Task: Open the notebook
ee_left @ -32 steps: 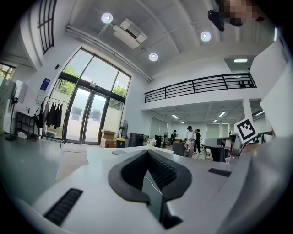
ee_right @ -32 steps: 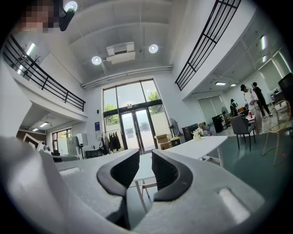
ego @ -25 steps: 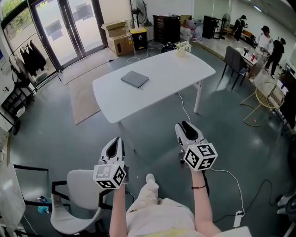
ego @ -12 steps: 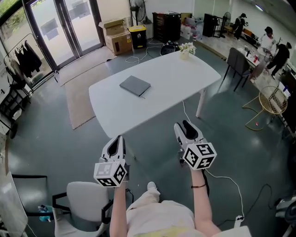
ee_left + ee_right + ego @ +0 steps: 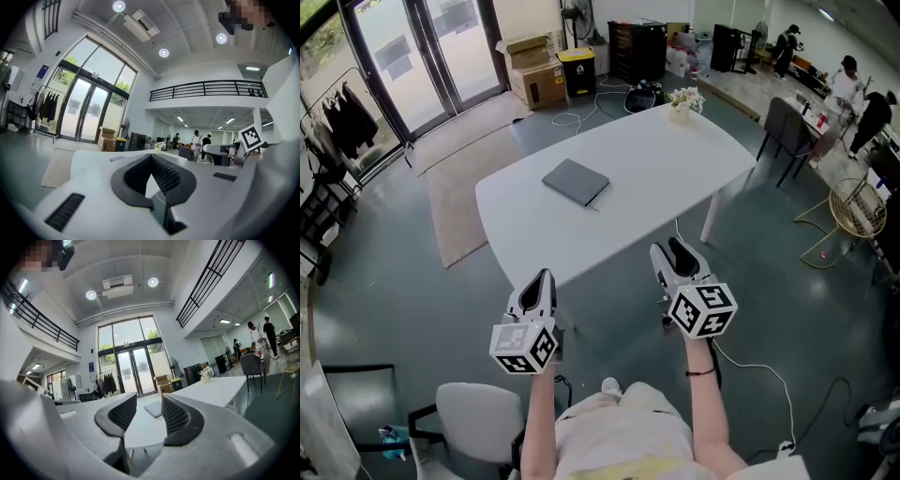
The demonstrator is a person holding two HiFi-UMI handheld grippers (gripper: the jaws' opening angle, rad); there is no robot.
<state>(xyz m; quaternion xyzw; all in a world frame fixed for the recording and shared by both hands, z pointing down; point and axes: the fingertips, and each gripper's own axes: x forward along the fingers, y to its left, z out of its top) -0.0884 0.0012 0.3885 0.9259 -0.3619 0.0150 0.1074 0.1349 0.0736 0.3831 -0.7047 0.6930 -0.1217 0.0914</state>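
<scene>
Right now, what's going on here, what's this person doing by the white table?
A person stands short of the white table with a hand-held gripper in each hand, both aimed toward it. The grey notebook lies closed on the tabletop, untouched. The left hand-held gripper has its jaw tips together and holds nothing. The right hand-held gripper is opening its jaws, with nothing between them. Opening the notebook has not yet begun.
</scene>
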